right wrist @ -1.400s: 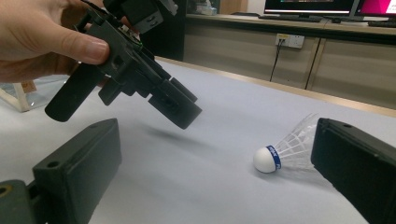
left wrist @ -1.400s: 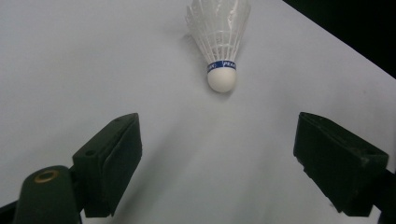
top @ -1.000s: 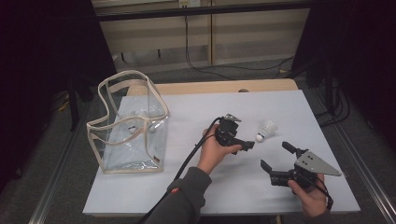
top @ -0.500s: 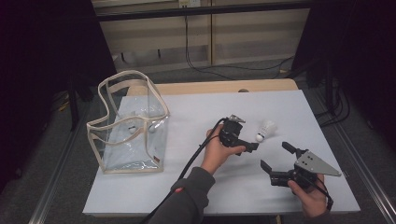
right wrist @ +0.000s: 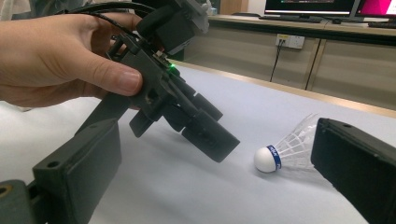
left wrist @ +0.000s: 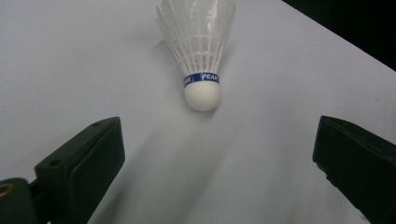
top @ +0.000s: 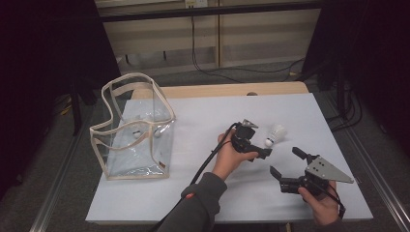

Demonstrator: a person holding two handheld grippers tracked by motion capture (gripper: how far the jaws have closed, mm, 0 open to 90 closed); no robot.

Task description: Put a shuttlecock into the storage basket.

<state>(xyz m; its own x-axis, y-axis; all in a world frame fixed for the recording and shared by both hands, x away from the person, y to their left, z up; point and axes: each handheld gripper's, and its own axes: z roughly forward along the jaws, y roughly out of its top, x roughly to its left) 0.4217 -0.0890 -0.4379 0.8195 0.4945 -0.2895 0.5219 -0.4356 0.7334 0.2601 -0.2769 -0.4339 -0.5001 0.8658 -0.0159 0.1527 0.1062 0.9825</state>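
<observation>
A white feather shuttlecock (top: 274, 135) (left wrist: 201, 56) (right wrist: 280, 151) with a blue band lies on its side on the pale table (top: 203, 111). My left gripper (top: 258, 142) (left wrist: 219, 158) (right wrist: 187, 112) is held just left of it, pointing at its cork end. Its jaws are open and have just been opening, with nothing between them; the shuttlecock lies a little ahead of them. My right gripper (top: 286, 162) (right wrist: 217, 177) rests open near the front right of the table and faces the left gripper and the shuttlecock.
A clear plastic bag with beige trim (top: 133, 130) stands open at the table's left, with small whitish things inside. Cables run along the floor behind the table (top: 227, 67). The left gripper's black cable (top: 203, 166) trails along the forearm.
The left gripper has edged slightly to the right, closer to the shuttlecock. The shuttlecock and the right gripper have stayed where they were.
</observation>
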